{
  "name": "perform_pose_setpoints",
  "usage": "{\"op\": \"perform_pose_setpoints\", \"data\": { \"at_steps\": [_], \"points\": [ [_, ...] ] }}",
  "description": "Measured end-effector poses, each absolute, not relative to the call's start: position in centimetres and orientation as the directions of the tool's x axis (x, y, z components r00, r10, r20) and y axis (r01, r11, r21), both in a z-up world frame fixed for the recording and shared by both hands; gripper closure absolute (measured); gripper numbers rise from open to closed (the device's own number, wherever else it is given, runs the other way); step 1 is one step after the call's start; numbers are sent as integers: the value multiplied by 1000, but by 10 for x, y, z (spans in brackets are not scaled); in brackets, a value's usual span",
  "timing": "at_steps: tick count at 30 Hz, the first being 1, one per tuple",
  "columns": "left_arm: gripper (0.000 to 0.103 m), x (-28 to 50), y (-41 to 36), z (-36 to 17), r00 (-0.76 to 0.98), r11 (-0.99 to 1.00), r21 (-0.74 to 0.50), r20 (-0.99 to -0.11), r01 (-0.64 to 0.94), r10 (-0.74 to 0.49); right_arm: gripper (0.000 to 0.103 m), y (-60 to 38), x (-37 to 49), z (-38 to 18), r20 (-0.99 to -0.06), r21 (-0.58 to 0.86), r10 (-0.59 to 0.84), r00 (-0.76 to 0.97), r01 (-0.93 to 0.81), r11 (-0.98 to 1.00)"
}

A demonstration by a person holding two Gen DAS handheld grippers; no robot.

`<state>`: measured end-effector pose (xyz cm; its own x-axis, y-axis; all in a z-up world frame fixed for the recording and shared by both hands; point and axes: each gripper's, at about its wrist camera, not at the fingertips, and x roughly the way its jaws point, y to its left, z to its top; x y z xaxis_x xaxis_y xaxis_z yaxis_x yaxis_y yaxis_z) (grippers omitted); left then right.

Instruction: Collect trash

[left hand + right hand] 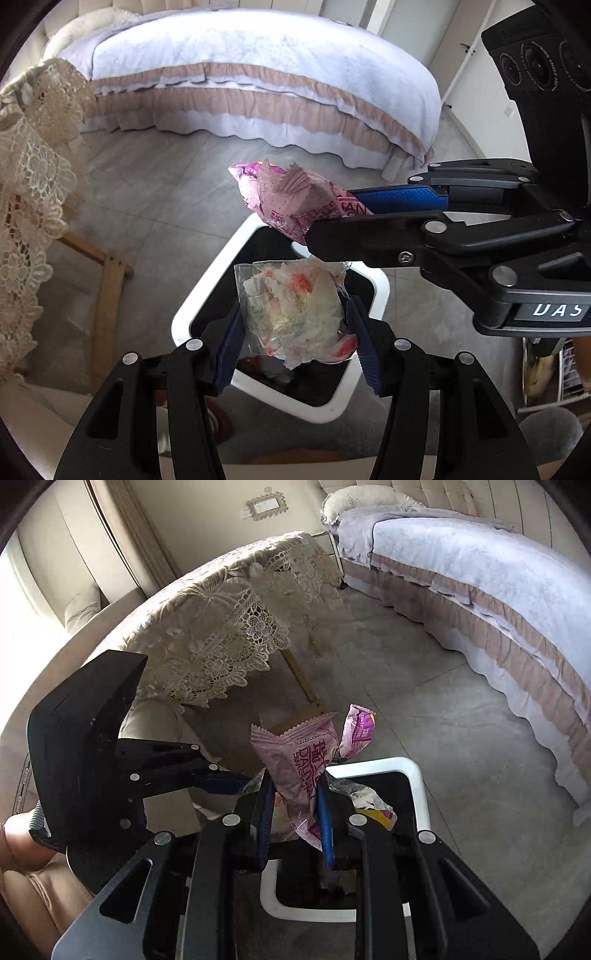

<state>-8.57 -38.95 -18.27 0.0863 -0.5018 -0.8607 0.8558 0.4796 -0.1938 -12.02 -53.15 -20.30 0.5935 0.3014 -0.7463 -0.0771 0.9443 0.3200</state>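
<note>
Only leftward: clear wrapper [295, 314] visible whole.

right gripper [295, 808]: jaws clamped on pink wrapper [299, 771] at centre | white-rimmed bin [417, 786]: beneath, toward 5 o'clock | left gripper [225, 781]: at 9 o'clock, gripping clear plastic | lace cloth [221, 627]: 11 o'clock | bed [480, 583]: 2 o'clock

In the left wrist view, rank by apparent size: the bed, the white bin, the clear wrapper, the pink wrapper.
1. bed
2. white bin
3 and 4. clear wrapper and pink wrapper: near alike; the clear one sits closer to the camera, so unranked.
</note>
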Motion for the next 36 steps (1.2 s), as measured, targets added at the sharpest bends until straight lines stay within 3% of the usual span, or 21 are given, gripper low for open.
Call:
{"op": "perform_pose_setpoints", "data": {
  "at_steps": [6, 7, 8, 9, 10, 11, 13, 19, 25, 31, 36],
  "points": [
    [48, -83, -408, -222, -27, 476, -251, -903, 843, -428, 79, -548, -103, -249, -816, 369, 294, 498, 57, 927],
    [38, -81, -414, -223, -38, 476, -254, -908, 842, -418, 72, -552, -101, -255, -819, 379, 295, 493, 77, 922],
    [24, -81, -417, -226, -45, 479, -256, -911, 840, -409, 57, -554, -100, -259, -820, 391, 301, 487, 92, 916],
    [4, -80, -418, -228, -48, 483, -258, -913, 837, -404, 45, -555, -98, -263, -822, 403, 312, 477, 101, 910],
    [5, -79, -419, -230, -55, 481, -264, -913, 836, -404, 24, -556, -96, -266, -825, 405, 310, 473, 111, 907],
    [5, -78, -420, -231, -55, 483, -265, -913, 835, -405, 13, -555, -95, -268, -832, 387, 288, 475, 125, 913],
    [5, -76, -421, -232, -40, 493, -254, -914, 832, -404, 5, -551, -91, -272, -857, 341, 253, 449, 125, 932],
    [5, -67, -415, -228, -16, 516, -250, -909, 819, -416, 5, -549, -85, -269, -861, 333, 243, 446, 134, 933],
    [5, -62, -396, -191, 96, 540, -190, -884, 820, -457, 5, -543, -85, -220, -798, 337, 235, 555, 87, 938],
    [5, -67, -363, -129, 329, 572, -20, -802, 820, -499, 5, -514, -83, -139, -660, 289, 209, 722, -14, 957],
    [5, -70, -317, -81, 566, 657, 159, -676, 737, -472, 5, -470, -79, -75, -481, 136, 160, 862, -107, 985]
  ]
}}
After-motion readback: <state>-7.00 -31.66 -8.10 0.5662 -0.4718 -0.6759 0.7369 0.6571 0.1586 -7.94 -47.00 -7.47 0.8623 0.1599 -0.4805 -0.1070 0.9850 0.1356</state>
